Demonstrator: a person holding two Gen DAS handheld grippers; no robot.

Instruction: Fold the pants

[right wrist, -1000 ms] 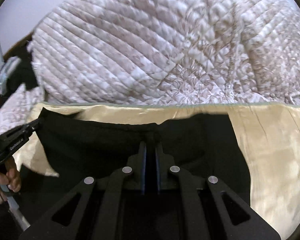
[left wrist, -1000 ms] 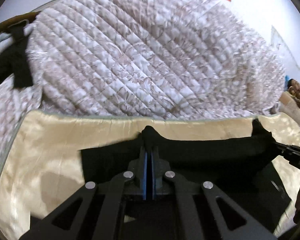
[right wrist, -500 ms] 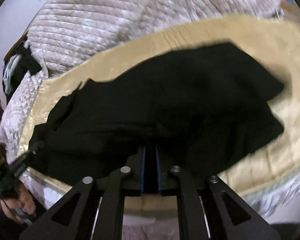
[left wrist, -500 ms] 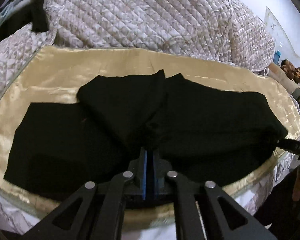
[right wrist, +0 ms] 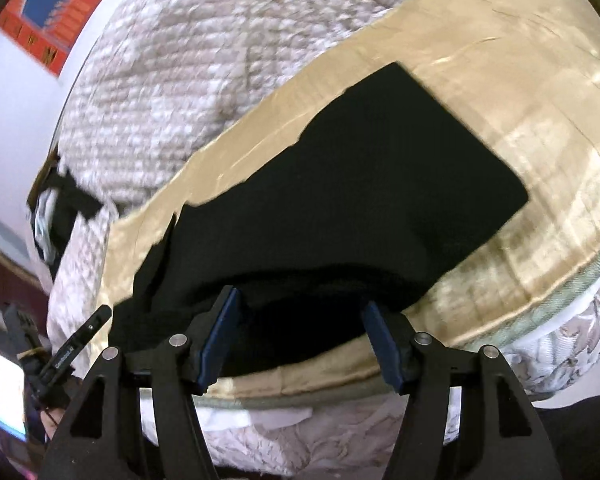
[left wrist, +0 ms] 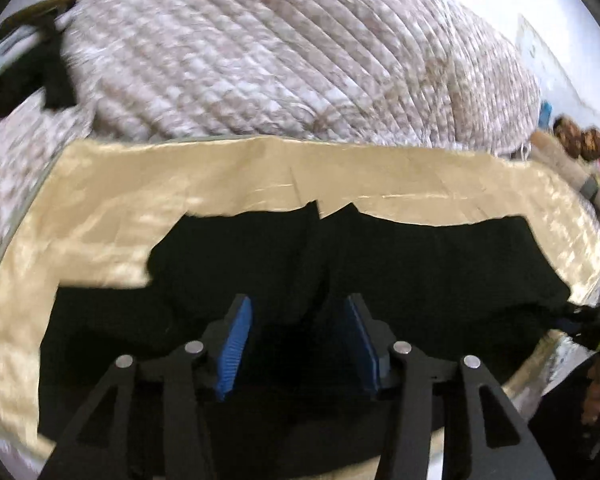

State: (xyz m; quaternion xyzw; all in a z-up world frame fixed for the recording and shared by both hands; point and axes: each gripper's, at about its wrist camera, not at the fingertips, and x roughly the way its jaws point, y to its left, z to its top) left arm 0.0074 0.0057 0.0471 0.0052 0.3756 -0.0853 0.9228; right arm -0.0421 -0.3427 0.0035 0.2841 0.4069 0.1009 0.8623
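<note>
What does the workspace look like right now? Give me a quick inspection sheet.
Surface: gold satin sheet over a bed, wrinkled.
Job's things: black pants lie spread on the sheet, with loose folds near the middle.
Clutter: dark garment at the far left by the quilt.
Grippers: left tongs open, holding nothing; right tongs open, holding nothing, over the near edge of the pants.
Cables: nothing seen.
Surroundings: bunched quilted blanket behind the sheet; red and blue poster on the wall.
</note>
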